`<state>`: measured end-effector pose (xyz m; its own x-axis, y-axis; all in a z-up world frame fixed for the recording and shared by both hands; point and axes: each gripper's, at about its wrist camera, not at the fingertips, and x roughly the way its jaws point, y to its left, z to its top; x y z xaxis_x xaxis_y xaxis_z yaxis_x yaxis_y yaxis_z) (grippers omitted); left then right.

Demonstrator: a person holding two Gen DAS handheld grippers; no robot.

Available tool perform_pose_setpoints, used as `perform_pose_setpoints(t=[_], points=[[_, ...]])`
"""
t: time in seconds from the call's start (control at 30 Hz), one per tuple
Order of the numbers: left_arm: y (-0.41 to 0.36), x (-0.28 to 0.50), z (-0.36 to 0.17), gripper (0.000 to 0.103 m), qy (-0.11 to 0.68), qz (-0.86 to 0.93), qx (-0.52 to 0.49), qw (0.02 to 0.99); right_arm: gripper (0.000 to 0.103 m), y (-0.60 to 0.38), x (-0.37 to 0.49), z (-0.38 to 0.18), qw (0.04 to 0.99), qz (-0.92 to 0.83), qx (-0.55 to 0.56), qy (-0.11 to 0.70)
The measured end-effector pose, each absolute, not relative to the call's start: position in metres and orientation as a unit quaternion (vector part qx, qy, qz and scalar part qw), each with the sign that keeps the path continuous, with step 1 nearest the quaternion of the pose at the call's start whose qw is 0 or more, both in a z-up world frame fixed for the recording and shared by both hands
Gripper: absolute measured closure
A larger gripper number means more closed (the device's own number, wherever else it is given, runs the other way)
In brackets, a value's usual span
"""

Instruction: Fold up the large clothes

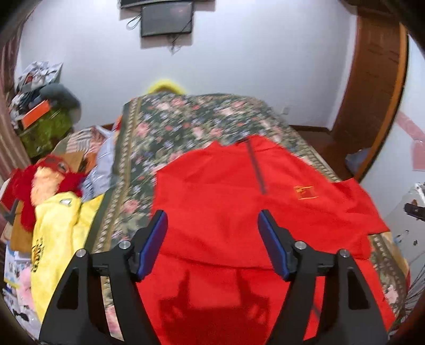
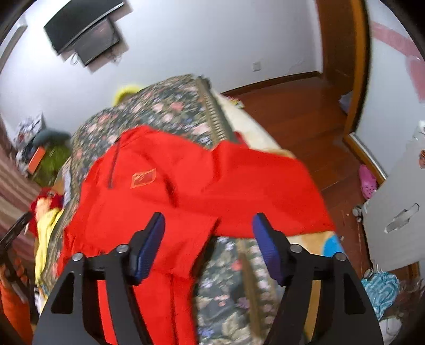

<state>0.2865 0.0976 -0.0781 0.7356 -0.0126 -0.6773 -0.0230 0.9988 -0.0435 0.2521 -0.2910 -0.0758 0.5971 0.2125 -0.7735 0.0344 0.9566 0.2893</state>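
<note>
Two grippers hang over one bed, and each one has its own camera.

Left view first. The left gripper (image 1: 212,228) is above the red top (image 1: 239,201). Its jaws are wide apart and hold nothing. The blue pads (image 1: 154,244) are up in the air, and their dark shadow falls on the red cloth below. The top lies spread out on the flowery bedspread (image 1: 170,124). It has a dark zip (image 1: 256,167) down from the neck and a small orange badge (image 1: 305,192) on the chest. One sleeve reaches out toward the right side of the bed. A yellow cloth (image 1: 55,238) lies at the left edge of the bed, next to a red fluffy toy (image 1: 50,175). A dark screen (image 1: 166,20) hangs on the white wall. A brown door (image 1: 372,87) stands at the right.

Now the right view. The right gripper (image 2: 208,225) is over the same red top (image 2: 148,201), near its right sleeve (image 2: 265,191). Its jaws are wide apart too, with nothing between them. The sleeve sticks out to the right edge of the bed. The bedspread (image 2: 164,106) shows above and below the sleeve. The wood floor (image 2: 305,119) is on the right, with a pink shoe (image 2: 368,183) on it. A white cupboard (image 2: 398,207) stands close by the shoe.
</note>
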Motion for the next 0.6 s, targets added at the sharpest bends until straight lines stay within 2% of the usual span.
perform_pose_setpoints(t=[0.1, 0.37, 0.6], points=[[0.072, 0.289, -0.078, 0.029, 0.358, -0.012, -0.009, 0.934, 0.037, -0.310, 0.259, -0.097, 0.871, 0.029, 0.164, 0.463], [0.016, 0.307, -0.110, 0.029, 0.381, -0.064, 0.007, 0.922, 0.037, -0.366, 0.272, -0.173, 0.807, -0.021, 0.260, 0.530], [-0.002, 0.330, -0.141, 0.029, 0.409, -0.077, 0.003, 0.909, 0.037, -0.385, 0.291, -0.203, 0.793, -0.041, 0.313, 0.521]])
